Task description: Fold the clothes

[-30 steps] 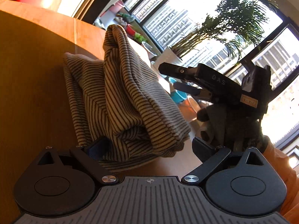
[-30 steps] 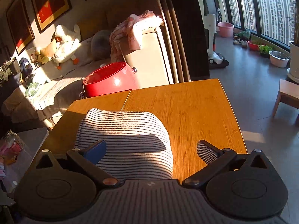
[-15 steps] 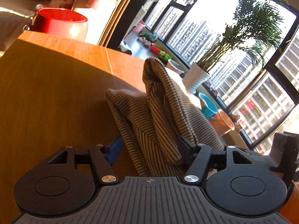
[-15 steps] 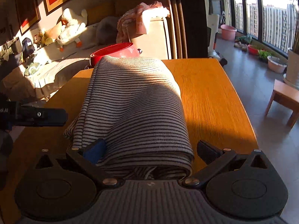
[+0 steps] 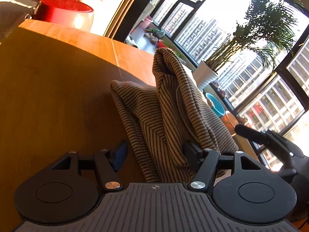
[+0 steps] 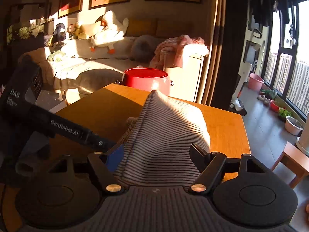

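Striped cloth [image 5: 170, 114] lies bunched on my wooden table [image 5: 48, 96], rising in a peaked ridge between both of my tools.

On my left side, my left gripper [image 5: 156, 153] stands partly spread: its blue-padded finger [image 5: 119, 154] hovers over bare wood just beside the fabric's edge, apart from it, while the other finger [image 5: 191, 152] presses into the folds. The near end of the garment sits in the gap between them, so the jaws straddle it but do not pinch it from both sides. Beyond the cloth, at the table's far corner, a red pot [image 5: 65, 13] stands in the sun, and a potted palm [image 5: 251, 38] fills the window to the right.

On my right side, my right gripper [image 6: 157, 156] has the garment [image 6: 166, 135] filling the whole space between its fingers, the blue pad [image 6: 115, 157] touching the cloth's left edge and the black finger [image 6: 199, 154] against its right. The fabric drapes over the tool's front and climbs to a point toward the red pot [image 6: 146, 81]. I cannot tell whether this grip is truly clamped or only closed around the bundle.
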`<state>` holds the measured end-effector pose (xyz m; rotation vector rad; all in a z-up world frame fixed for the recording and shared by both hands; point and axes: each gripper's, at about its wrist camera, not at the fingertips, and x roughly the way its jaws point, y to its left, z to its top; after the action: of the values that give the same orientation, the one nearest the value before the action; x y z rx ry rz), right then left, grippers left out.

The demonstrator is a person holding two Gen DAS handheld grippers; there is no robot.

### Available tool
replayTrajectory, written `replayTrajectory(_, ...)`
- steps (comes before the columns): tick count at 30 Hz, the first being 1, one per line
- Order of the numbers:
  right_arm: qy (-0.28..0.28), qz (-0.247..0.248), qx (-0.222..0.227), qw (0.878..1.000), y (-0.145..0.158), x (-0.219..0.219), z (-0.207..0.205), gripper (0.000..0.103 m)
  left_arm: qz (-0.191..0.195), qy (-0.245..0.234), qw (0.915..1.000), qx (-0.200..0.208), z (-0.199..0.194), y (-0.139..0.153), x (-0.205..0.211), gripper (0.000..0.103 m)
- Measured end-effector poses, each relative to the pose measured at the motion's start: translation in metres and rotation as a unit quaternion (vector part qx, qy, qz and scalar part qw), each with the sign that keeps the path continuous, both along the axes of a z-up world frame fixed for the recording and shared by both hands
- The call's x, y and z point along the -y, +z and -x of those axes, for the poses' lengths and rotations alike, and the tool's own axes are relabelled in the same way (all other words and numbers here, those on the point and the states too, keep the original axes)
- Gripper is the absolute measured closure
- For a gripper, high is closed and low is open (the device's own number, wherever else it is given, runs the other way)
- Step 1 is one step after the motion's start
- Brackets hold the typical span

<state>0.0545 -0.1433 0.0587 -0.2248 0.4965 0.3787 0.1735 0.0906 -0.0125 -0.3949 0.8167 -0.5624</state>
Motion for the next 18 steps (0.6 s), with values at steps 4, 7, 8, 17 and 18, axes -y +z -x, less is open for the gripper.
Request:
replayTrajectory(4, 0.030, 0.067, 0.030, 0.997, -0.018, -0.037, 0.008, 0.027, -0.002, 0.012, 0.9999, 0.008, 0.008, 0.005, -0.010, 0.036)
replayTrajectory(7, 0.020, 0.088, 0.045, 0.995, -0.029, -0.051, 0.003, 0.027, 0.002, 0.016, 0.9999, 0.003, 0.009, 0.004, -0.013, 0.038)
replayTrajectory(8, 0.012, 0.093, 0.048, 0.994, -0.032, -0.053, -0.001, 0.027, 0.004, 0.015, 0.9999, 0.000, 0.010, 0.003, -0.014, 0.040)
replayTrajectory(17, -0.024, -0.036, 0.028, 0.999, 0.018, 0.003, -0.021, 0.073, 0.046, -0.047, 0.9973, -0.034, 0.005, -0.014, 0.010, 0.060)
replayTrajectory(18, -0.021, -0.067, 0.027, 0.997, 0.031, 0.011, -0.023, 0.075, 0.048, -0.053, 0.9969, -0.034, 0.005, -0.016, 0.012, 0.060)
